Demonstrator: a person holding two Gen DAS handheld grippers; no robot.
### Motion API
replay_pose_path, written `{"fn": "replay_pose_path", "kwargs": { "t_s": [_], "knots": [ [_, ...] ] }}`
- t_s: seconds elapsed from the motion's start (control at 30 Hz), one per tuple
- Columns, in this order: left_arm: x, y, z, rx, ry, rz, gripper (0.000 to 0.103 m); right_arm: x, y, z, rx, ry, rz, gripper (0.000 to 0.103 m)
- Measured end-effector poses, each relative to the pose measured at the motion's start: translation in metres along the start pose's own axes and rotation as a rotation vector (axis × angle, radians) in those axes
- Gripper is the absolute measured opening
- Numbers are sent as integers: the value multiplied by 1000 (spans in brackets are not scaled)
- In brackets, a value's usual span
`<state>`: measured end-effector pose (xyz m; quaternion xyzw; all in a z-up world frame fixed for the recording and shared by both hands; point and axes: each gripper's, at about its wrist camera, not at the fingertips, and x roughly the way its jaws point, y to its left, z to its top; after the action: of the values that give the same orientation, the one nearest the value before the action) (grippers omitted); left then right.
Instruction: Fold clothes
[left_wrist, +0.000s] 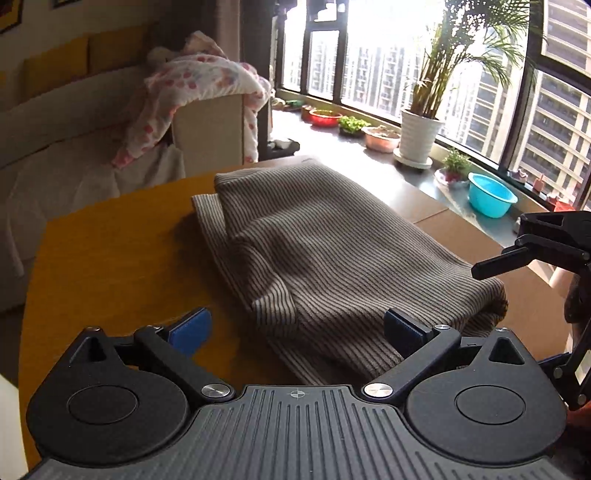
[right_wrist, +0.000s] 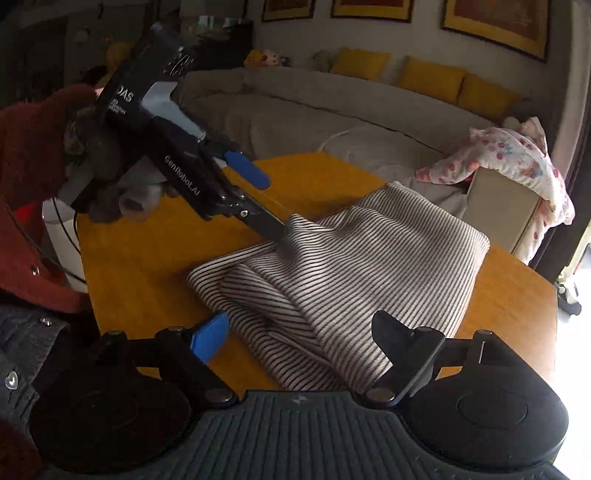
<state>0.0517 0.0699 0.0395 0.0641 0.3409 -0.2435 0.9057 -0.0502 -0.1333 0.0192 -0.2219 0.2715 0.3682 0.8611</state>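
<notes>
Left wrist view shows the striped garment (left_wrist: 332, 254) lying folded into a thick, layered bundle on the yellow table (left_wrist: 110, 266), one narrower flap doubled over at its near end. By my judgement the risk is that the stack slumps apart: the soft knit layers sit loosely, and a finger dragging across the top, or a lift from only one edge, could pull the upper fold open or slide the bundle toward the table edge by the window. The left gripper (left_wrist: 295, 328) stands wide open, its right finger resting against the near edge of the cloth, holding nothing. The right gripper (right_wrist: 299, 336) is also spread wide, straddling the bundle's near corner without clamping it.
</notes>
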Motion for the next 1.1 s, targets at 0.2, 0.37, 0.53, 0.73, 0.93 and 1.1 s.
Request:
{"fn": "replay_pose_path", "kwargs": {
  "t_s": [0.2,0.37,0.53,0.73,0.93,1.1],
  "knots": [
    [-11,-13,-12,101,11,-61,103,31,26,-4,-189,47,-86,85],
    [-19,-26,-22,197,18,-121,103,41,-14,1,94,62,-19,77],
    [-7,-40,-31,294,51,-89,103,39,-45,2,332,48,65,77],
    [21,-42,-30,305,68,39,103,32,-26,-1,212,36,13,80],
    [25,-26,-17,139,61,-13,103,35,13,-16,-151,6,-186,89],
    [23,-11,-6,-14,44,-79,103,42,6,-14,-196,-3,-282,74]
  ]
}}
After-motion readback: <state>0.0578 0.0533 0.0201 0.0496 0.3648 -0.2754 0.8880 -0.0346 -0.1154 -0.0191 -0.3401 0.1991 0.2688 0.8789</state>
